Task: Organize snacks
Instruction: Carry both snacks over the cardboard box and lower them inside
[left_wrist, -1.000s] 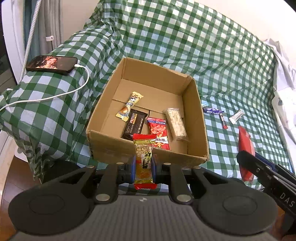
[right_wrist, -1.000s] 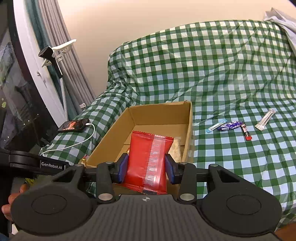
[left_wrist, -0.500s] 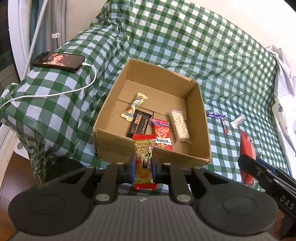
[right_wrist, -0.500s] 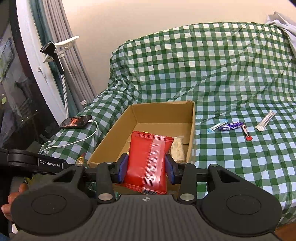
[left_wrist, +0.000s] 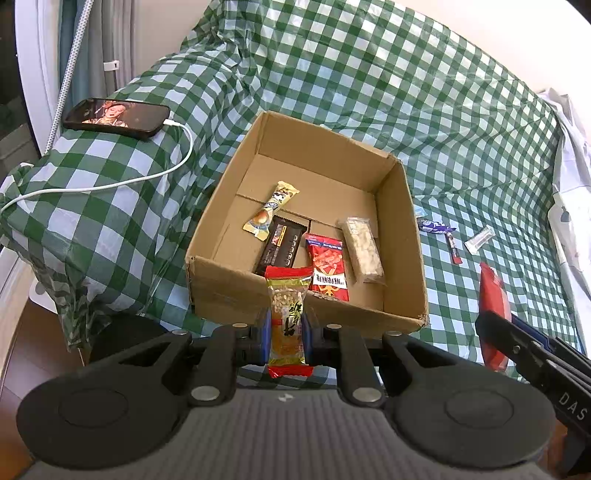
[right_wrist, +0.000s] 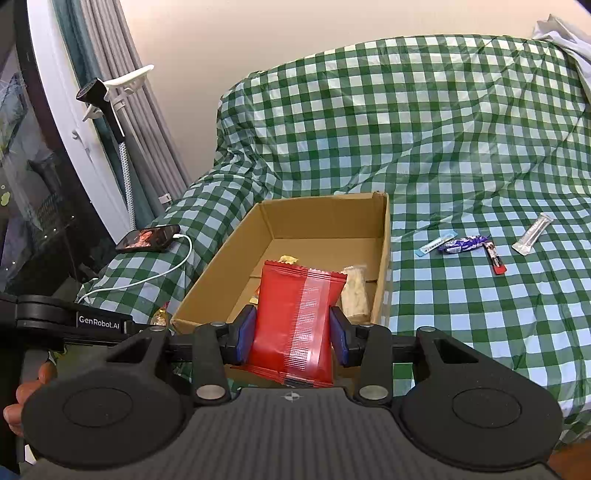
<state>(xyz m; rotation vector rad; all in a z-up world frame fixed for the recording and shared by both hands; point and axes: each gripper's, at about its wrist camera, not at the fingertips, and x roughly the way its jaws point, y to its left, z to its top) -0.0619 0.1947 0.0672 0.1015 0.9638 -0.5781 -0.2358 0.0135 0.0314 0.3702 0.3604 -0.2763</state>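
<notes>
red packet (right_wrist: 291, 325) hiding box contents, wrapper print (left_wrist: 287, 325) unreadable

Bright, soft daylight, perhaps from the left; sharp centre, fisheye-bent edges, faint sheen on the checked cloth (left_wrist: 369, 92).

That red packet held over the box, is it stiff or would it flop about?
The red packet probably holds its shape: it stands upright between the fingers without drooping. It looks puffy, so likely light. Its glossy wrapper may be slippery.
</notes>
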